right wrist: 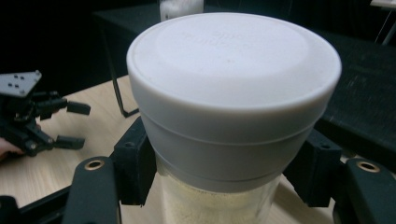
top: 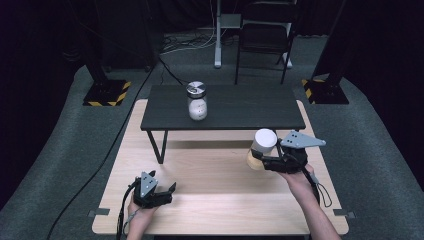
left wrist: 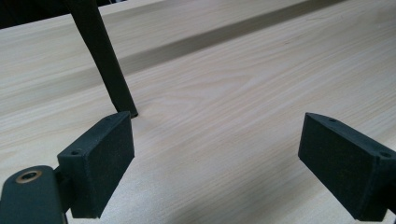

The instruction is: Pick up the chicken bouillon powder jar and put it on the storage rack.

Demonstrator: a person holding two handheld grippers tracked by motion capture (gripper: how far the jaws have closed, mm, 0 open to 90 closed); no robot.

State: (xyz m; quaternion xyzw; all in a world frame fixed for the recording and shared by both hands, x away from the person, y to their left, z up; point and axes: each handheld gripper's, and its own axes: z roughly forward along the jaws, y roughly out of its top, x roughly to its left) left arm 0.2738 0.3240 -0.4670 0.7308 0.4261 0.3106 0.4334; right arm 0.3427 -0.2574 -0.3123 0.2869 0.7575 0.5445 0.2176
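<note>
My right gripper (top: 262,161) is shut on a clear jar with a white lid (top: 263,142), filled with pale grains, and holds it tilted above the wooden table's right side. In the right gripper view the white-lidded jar (right wrist: 229,93) sits between both black jaws, which press its body just under the lid. A second jar with a silver lid (top: 196,101) and white contents stands upright on the small dark table (top: 250,112). My left gripper (top: 169,192) rests low at the wooden table's front left, open, with only bare wood between its pads (left wrist: 100,170).
The dark table stands on thin black legs (left wrist: 105,65) over the far half of the light wooden table (top: 210,200). Behind it are a black chair (top: 265,35), floor cables and two stands with yellow-black bases (top: 107,92).
</note>
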